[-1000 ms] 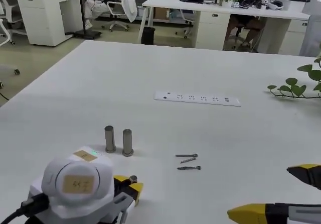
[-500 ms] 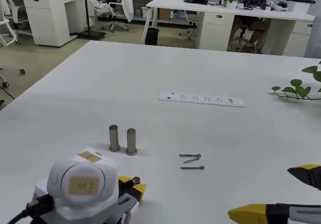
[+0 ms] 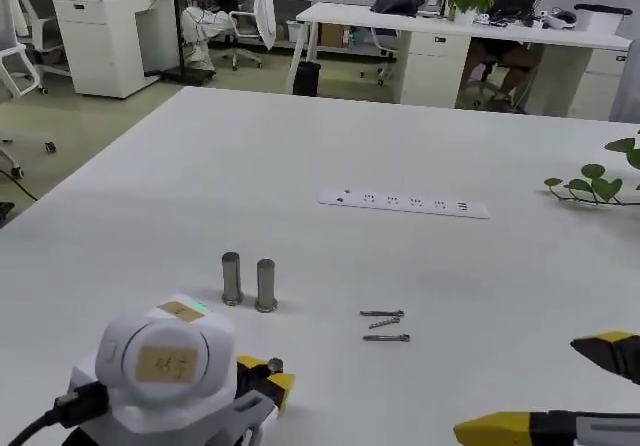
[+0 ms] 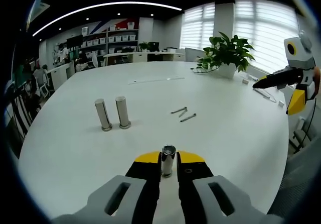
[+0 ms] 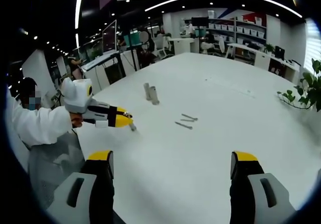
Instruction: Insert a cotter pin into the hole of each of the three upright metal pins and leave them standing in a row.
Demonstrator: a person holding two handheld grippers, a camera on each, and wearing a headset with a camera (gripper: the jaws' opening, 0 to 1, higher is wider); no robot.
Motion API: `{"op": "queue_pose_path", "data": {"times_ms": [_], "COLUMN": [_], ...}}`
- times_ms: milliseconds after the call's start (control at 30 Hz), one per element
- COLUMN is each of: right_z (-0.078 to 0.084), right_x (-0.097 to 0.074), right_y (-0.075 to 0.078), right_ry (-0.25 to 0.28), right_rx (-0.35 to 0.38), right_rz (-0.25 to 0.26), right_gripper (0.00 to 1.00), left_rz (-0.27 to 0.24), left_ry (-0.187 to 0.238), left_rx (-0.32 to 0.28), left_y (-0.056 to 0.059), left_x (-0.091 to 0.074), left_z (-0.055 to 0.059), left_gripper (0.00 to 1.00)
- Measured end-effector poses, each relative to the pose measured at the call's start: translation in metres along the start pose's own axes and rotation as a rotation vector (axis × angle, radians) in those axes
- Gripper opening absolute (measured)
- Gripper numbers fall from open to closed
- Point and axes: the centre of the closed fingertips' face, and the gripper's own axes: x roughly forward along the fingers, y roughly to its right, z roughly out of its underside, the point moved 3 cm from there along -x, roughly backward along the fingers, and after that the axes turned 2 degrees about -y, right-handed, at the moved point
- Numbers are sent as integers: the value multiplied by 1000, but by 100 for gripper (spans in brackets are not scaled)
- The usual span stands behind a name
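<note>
Cotter pins (image 3: 378, 322), three of them, lie loose and close together on the white table (image 3: 300, 156), roughly parallel to one another. In the head view they sit between the two grippers and ahead of both. They are to the right of the left gripper (image 3: 266, 370) and well apart from the right gripper (image 3: 542, 384), and neither gripper touches them.

To their left the left pin (image 3: 232, 279) and right pin (image 3: 266, 285) stand upright, just beside each other with a narrow gap between them. Both are ahead of the left gripper's jaws.

The left gripper's jaws are clamped narrow on a third pin (image 4: 168, 159), which stands between the yellow tips. In the left gripper view its hollow top end faces the camera. The held pin is nearer the person than the standing pair and off to the left of the cotter pins. Whether its foot touches the table cannot be told.

The right gripper's jaws are spread wide with nothing between them, low at the right edge of the head view. In its own view the cotter pins lie ahead, roughly midway between the two jaws.

Farther back on the table lie a white power strip (image 3: 404, 203) and a trailing plant (image 3: 592, 181).
</note>
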Motion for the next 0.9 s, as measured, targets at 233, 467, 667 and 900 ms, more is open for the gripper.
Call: {"op": "queue_pose_path", "data": {"times_ms": [233, 467, 667, 900], "right_z": [0, 3, 6, 5], "right_x": [0, 0, 0, -1], "right_y": [-1, 0, -1, 0], "right_ry": [1, -2, -5, -6], "right_rx": [0, 4, 8, 1], "right_rz": [-3, -6, -9, -8], "right_gripper": [95, 95, 95, 95], "left_rz": [57, 147, 248, 341], "left_ry": [4, 8, 44, -11], "left_rx": [29, 62, 54, 111], "left_y": [3, 3, 16, 29], "left_x": [-9, -27, -44, -53], "left_z": [-9, -20, -25, -15], "left_gripper": [28, 49, 70, 90]}}
